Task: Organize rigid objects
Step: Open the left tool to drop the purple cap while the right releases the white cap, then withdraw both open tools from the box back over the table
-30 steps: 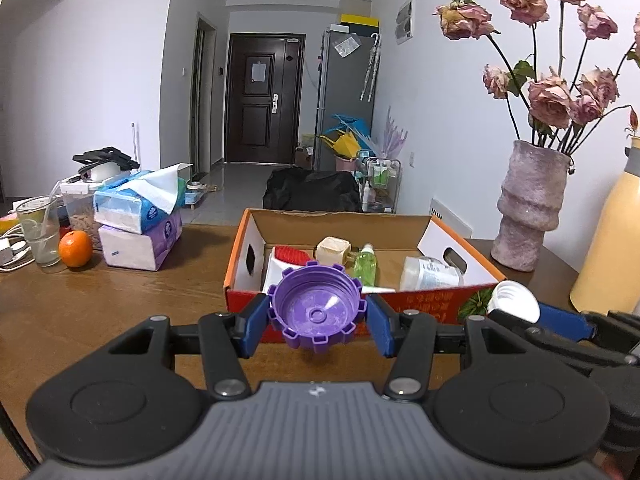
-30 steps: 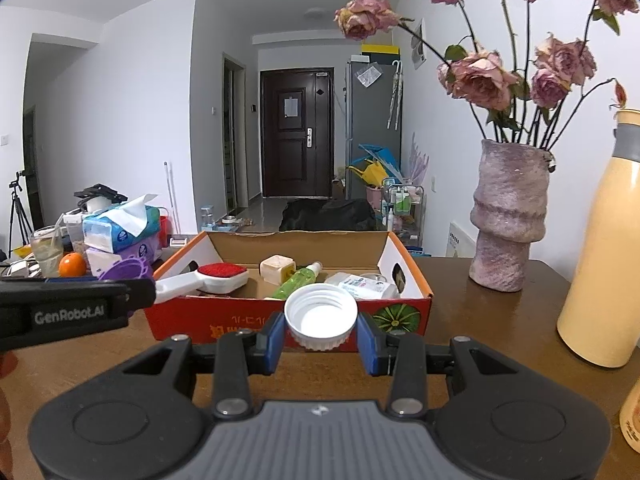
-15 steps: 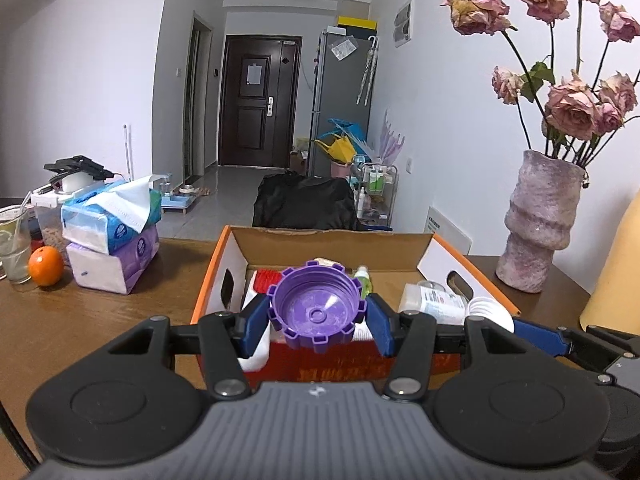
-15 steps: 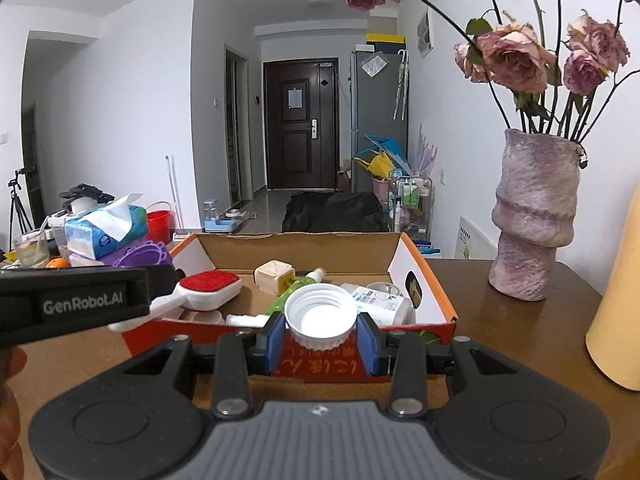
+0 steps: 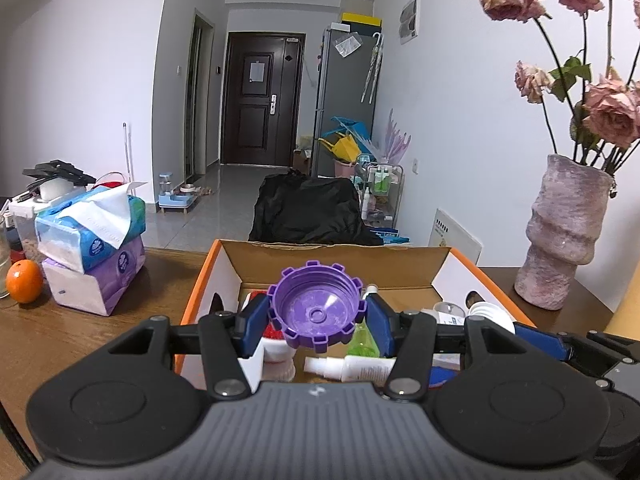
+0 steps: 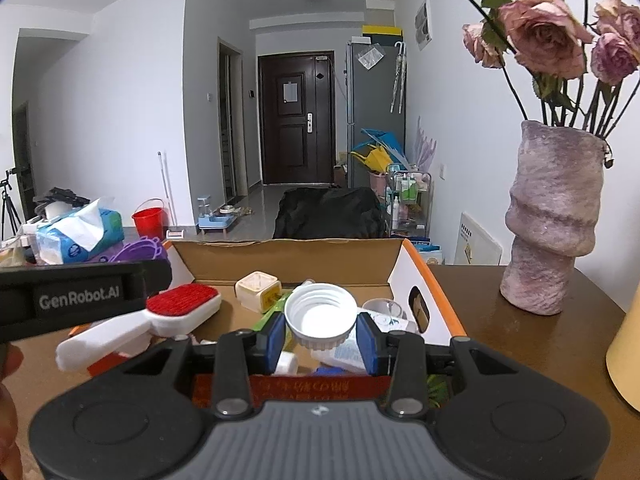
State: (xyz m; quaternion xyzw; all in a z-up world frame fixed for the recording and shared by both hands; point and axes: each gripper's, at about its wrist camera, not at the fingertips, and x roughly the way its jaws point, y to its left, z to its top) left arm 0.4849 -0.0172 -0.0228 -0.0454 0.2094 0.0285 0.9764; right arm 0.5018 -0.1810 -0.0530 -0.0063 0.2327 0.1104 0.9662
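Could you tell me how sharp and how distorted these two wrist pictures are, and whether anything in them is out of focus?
Left wrist view: fisheye bending curves the walls and darkens the corners; the purple cap in the left tongs is sharp. Right wrist view: same bending; the white cap in the right tongs is crisp, while the near black bar and the hand at the left edge look soft.

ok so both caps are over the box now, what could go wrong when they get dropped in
The cardboard box is already crowded with the brush, bottles and a jar, so the white cap or purple cap may land on something and roll or bounce out.

The left gripper and right gripper sit close side by side, so opening or lowering could knock them together.

The vase stands near the box; a wide withdrawal might clip it.
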